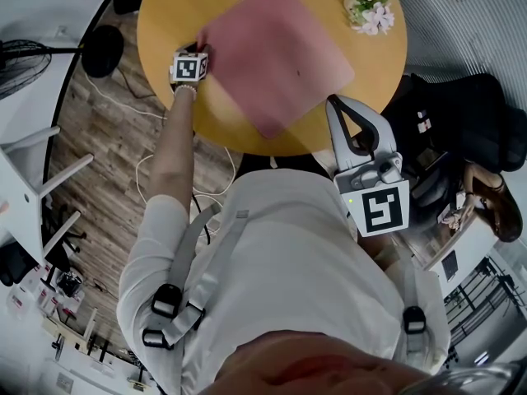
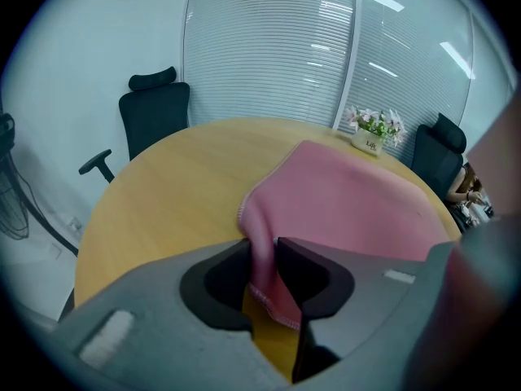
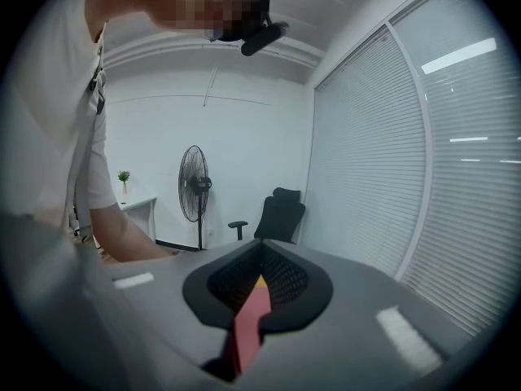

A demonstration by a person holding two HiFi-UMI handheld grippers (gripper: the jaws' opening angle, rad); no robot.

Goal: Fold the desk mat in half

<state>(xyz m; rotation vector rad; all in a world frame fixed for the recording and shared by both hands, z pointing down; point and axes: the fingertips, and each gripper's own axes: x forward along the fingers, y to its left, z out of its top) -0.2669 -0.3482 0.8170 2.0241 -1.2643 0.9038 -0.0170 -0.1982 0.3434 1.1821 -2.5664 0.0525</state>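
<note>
A pink desk mat (image 1: 280, 56) lies spread on the round wooden table (image 1: 165, 15). My left gripper (image 1: 200, 50) is at the mat's left edge, shut on it. In the left gripper view, the pink desk mat (image 2: 358, 202) has its near edge raised off the table (image 2: 179, 186), and its stitched hem hangs pinched between the jaws of the left gripper (image 2: 262, 247). My right gripper (image 1: 333, 102) is held above the table's near right edge, off the mat, with its jaws together. In its own view the right gripper (image 3: 259, 255) holds nothing; only a sliver of pink and wood shows through the slit.
A small pot of pink flowers (image 1: 370, 6) stands at the table's far right, also seen as the flower pot (image 2: 373, 133). Black office chairs (image 2: 155, 108) (image 1: 461, 113) stand around the table. A floor fan (image 3: 195, 186) and cables (image 1: 156, 167) are on the left.
</note>
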